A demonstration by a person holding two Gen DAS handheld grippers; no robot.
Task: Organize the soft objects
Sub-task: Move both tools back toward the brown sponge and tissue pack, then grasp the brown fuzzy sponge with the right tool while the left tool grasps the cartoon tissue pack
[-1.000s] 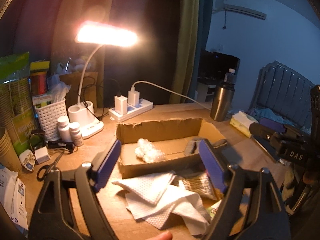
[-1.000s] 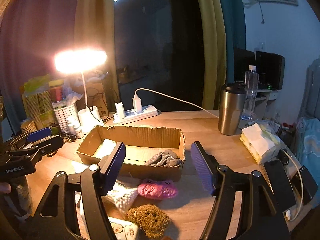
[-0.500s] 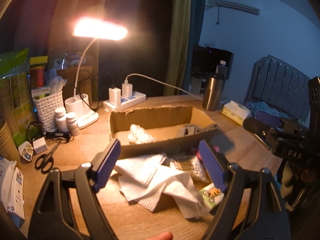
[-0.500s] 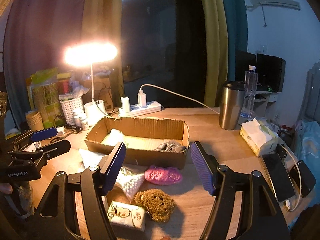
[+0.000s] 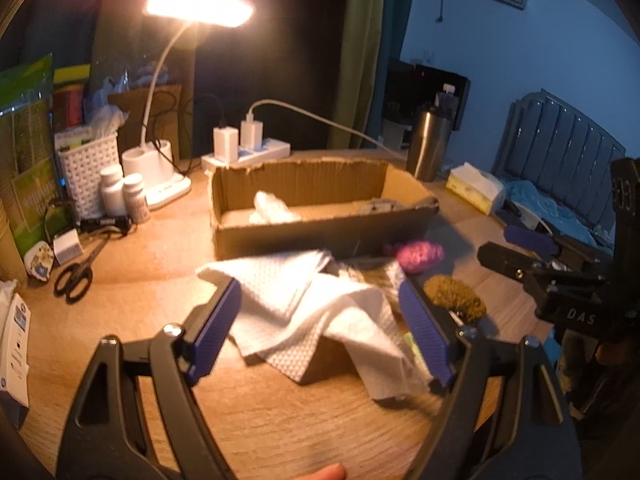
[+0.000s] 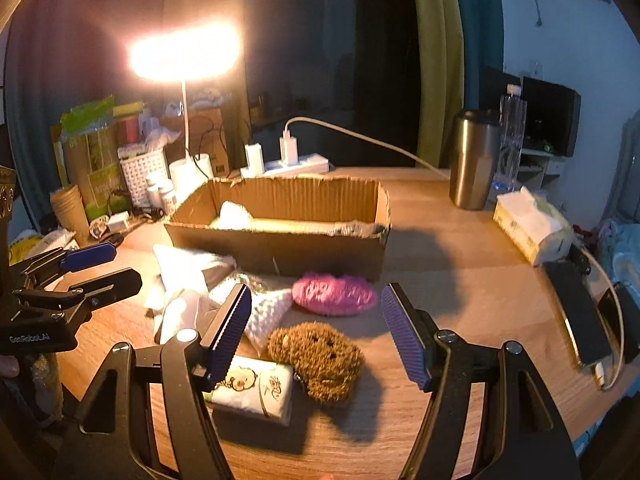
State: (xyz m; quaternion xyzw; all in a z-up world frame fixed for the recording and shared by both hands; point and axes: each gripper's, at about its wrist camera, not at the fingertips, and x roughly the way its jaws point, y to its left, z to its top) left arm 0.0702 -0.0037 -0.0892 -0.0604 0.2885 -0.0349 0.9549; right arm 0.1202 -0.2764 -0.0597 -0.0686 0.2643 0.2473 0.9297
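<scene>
Left wrist, white cloth [image 5: 320,320] hiding tissue pack [image 6: 252,390]

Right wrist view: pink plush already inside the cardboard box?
No, the pink plush lies on the wooden table in front of the cardboard box, outside its near wall.

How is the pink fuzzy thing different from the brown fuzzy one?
The pink fuzzy thing is a flat, long oval, while the brown fuzzy one is rounder and lumpier. The brown one has three dark dots like a little face; the pink one shows none clearly. The pink one lies nearer the cardboard box; the brown one lies nearer the right gripper. Both look soft and rest on the table, outside the box.
</scene>
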